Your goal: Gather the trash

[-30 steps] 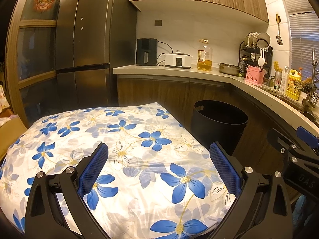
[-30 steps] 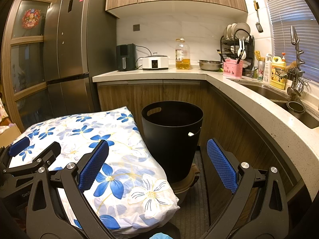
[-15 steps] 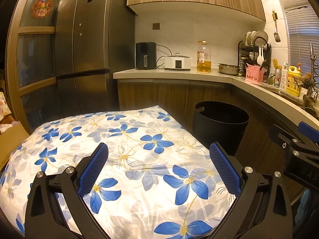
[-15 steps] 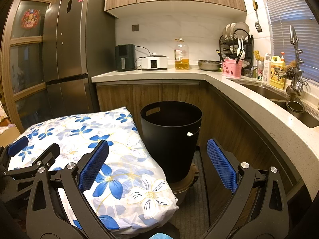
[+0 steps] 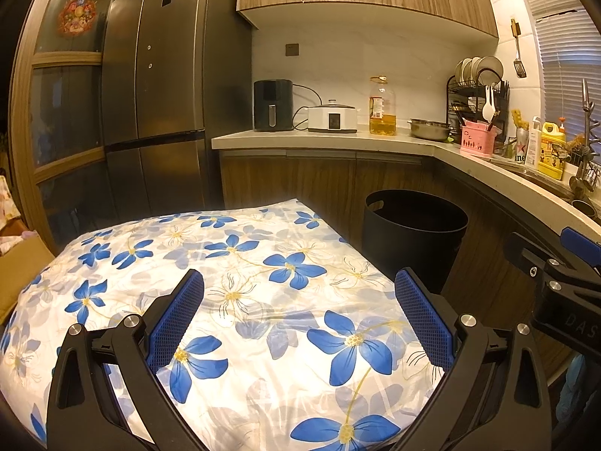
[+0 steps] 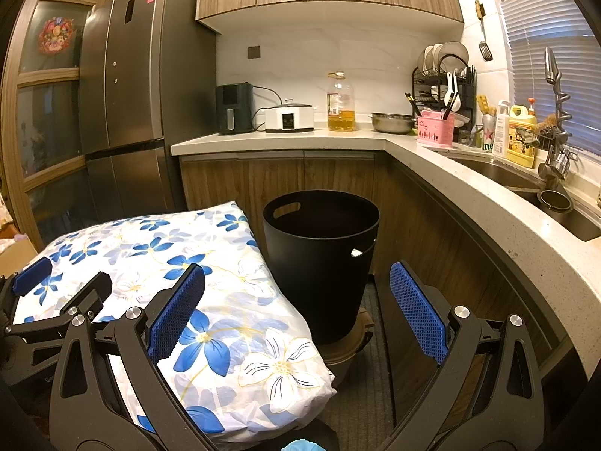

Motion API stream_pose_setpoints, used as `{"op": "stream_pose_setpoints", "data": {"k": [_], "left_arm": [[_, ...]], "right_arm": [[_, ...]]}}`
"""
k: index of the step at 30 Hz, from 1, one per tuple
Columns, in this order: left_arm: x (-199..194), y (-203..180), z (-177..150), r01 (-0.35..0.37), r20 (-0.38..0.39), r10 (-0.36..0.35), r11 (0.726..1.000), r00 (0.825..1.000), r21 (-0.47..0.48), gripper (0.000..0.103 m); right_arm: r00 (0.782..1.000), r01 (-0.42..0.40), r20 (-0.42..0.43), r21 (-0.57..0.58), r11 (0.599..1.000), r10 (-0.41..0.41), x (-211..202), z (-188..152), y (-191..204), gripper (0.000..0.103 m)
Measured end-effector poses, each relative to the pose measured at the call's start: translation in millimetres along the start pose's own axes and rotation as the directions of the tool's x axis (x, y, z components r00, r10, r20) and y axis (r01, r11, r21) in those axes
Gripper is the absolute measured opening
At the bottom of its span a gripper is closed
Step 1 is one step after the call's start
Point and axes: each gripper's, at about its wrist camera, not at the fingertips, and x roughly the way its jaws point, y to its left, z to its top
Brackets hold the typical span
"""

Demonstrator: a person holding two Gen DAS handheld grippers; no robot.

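While both grippers' jaws gape wide and empty, the black bin (image 6: pixel 321 263) stands upright beside the floral cushion (image 6: pixel 225 300).

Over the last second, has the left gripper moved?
Yes. In its own view the left gripper has tilted or dipped slightly: the counter and fridge sit higher in frame than before.

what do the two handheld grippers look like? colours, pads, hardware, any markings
Both match. The left gripper and right gripper have black angular frames with triangular cut-outs, silver round bolt heads, and blue fingers with a fine mesh-textured grip face. Partial pale lettering shows on the right gripper's body in the left wrist view. No cables or sleeves visible.
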Motion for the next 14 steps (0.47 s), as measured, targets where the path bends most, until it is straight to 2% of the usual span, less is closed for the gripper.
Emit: {"op": "stream_pose_setpoints", "data": {"k": [14], "left_arm": [[1.5,4.2,-0.2,0.003,-0.022,-0.004,1.0,1.0,-0.024,0.097]], "right_arm": [[1.0,0.007,0.003,0.001,1.0,-0.007,-0.6,-0.8,0.3,0.097]]}}
